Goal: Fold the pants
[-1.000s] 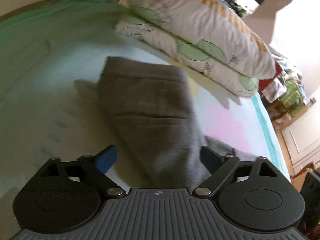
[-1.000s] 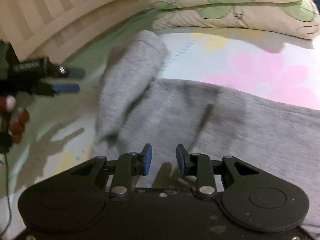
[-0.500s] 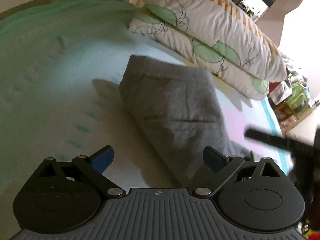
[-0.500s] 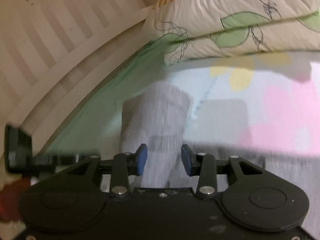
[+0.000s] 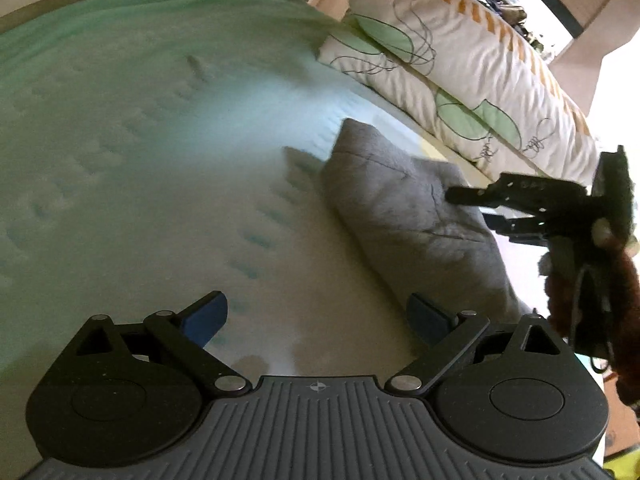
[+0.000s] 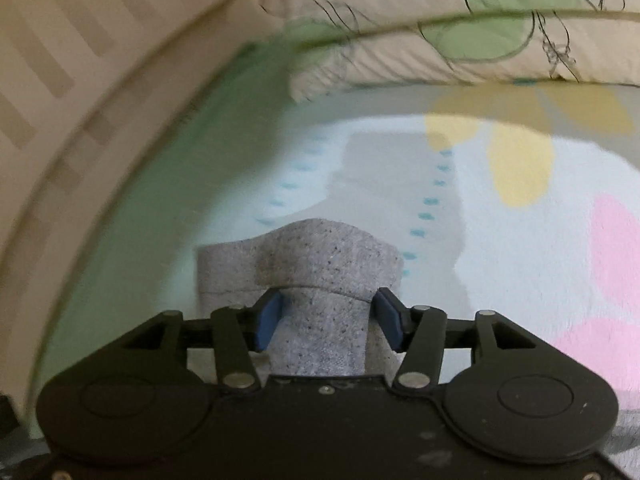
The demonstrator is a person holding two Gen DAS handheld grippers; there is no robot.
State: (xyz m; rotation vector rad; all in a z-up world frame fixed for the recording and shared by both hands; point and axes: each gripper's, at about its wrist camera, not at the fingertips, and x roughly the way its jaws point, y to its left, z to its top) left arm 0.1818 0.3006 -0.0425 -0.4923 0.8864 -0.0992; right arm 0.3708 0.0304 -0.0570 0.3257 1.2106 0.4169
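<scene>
The grey pants lie folded in a thick bundle on the bed, right of centre in the left wrist view. My left gripper is open and empty, above the sheet to the left of the bundle. My right gripper reaches over the bundle's far end from the right. In the right wrist view my right gripper is open, with the pants' cuffed end lying between the blue pads without being squeezed.
Two stacked leaf-print pillows lie behind the pants, also in the right wrist view. The bed sheet is green and white with pink and yellow flowers. A striped headboard curves along the left.
My left gripper pulled back to the left, off the pants. My right gripper moved along the pants to their far end and opened wider around it.
</scene>
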